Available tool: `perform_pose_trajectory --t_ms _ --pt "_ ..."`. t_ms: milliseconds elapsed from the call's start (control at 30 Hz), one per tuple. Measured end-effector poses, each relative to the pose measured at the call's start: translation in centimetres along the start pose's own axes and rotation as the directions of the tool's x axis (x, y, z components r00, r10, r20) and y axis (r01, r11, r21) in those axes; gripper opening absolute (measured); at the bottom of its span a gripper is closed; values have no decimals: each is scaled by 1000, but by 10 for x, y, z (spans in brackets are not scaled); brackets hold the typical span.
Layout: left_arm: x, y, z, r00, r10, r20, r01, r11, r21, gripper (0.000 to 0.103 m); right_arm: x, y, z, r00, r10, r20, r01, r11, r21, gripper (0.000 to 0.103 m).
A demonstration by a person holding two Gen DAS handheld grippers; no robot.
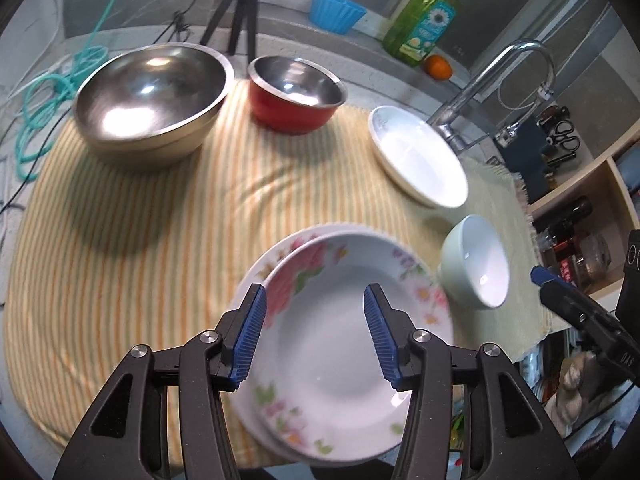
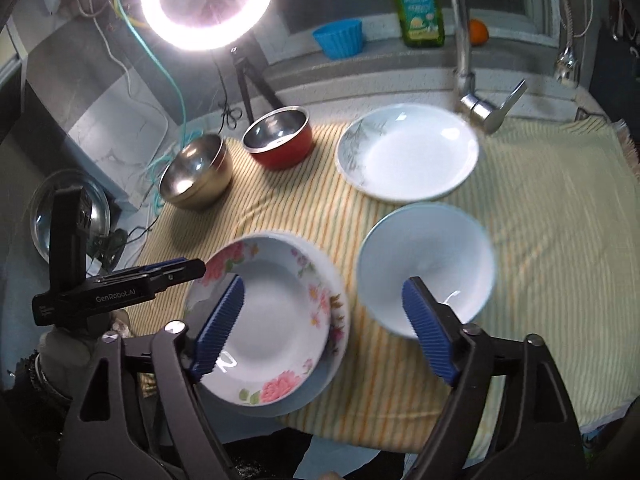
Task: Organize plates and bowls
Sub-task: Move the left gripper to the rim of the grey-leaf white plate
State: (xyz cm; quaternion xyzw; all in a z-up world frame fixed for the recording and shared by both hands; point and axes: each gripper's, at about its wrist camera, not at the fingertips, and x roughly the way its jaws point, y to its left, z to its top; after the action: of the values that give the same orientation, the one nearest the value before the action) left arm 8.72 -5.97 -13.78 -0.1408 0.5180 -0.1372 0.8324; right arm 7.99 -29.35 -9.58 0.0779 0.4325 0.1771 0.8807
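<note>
Floral plate (image 1: 332,320) stacked; ring light (image 2: 208,0) only in right view.

Left hand-held gripper (image 1: 314,332) agape — above floral plate (image 1: 340,364).

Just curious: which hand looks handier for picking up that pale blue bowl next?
Probably the right: its open gripper has one side already over the pale blue bowl. The left gripper hovers above the flowered plate.

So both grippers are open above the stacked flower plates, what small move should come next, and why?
Probably swing the right gripper over to the white plate by the tap and close on its rim. The flower plate already sits on another plate, nothing is between either gripper's fingers, and the white plate lies alone on the striped cloth.
</note>
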Motion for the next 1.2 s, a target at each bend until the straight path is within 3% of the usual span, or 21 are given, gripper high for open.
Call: perform_pose_trajectory --t_ms 267,533,900,1067,1200 --pt "12 -18 32 997 -48 52 47 999 28 50 -10 -70 37 995 -84 48 81 995 65 93" --pt "32 -35 64 996 -58 73 56 998 36 49 5 -134 70 996 -69 50 62 989 132 93" --pt "76 -54 96 998 -40 53 38 999 34 49 60 -171 101 1000 -28 3 27 989 143 93" --pt "97 -56 106 999 -27 32 26 999 22 47 87 -175 110 999 -15 -31 18 992 123 80" --pt "110 -57 113 1000 -19 20 19 1000 18 44 103 -180 115 998 6 -60 1 992 129 60"
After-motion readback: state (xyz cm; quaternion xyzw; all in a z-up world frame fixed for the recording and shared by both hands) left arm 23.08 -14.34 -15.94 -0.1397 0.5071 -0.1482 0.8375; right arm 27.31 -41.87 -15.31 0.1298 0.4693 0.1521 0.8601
